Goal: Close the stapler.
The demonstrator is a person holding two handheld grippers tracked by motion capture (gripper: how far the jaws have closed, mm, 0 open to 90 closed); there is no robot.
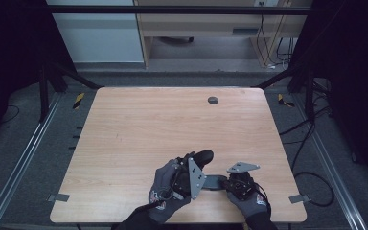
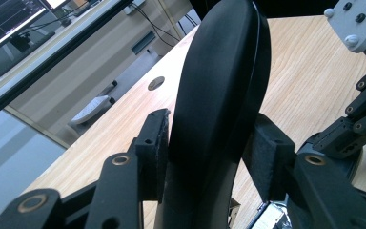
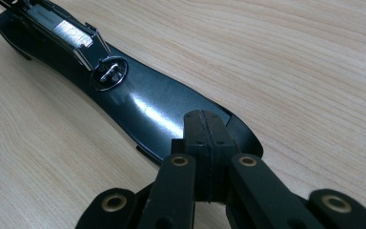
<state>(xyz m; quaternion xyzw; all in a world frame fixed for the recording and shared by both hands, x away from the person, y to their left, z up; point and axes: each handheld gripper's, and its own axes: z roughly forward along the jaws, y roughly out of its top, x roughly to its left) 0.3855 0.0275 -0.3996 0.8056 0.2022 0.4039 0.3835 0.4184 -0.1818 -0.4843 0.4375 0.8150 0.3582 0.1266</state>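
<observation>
- My two gloved hands, left hand [image 1: 167, 188] and right hand [image 1: 250, 200], come in over the near edge of the table [image 1: 172, 120], a little right of its middle
- My right claw [image 1: 225, 183] is closed, pad against pad with nothing between them; in the right gripper view its tips sit over the rounded narrow end of the black body [image 3: 147, 105] - whether they press down on it I cannot tell
- That black body lies flat on the wood close to the near edge, between my two hands, and runs left to right in the high view
- Its glossy upper face is bare; farther along it from my right claw an open compartment [image 3: 71, 33] shows a strip of bright metal, and a small round metal fitting [image 3: 108, 75] sits just before it
- My left claw [image 1: 194, 161] is gripping the black shell [image 2: 224, 71] - a long, curved, matt piece - with one pad against each side of it, low on its length
- The black shell stands nearly upright out of my left claw, lifted off the table, with its rounded top leaning towards the far edge
- In the left gripper view my right claw shows just beside the shell, low over the wood
- Beyond my claws the table runs bare to a round dark grommet [image 1: 212, 100] near the far edge, slightly right of centre
- Past the far edge there is grey floor, with loose cables [image 1: 311, 177] along the right side of the table
</observation>
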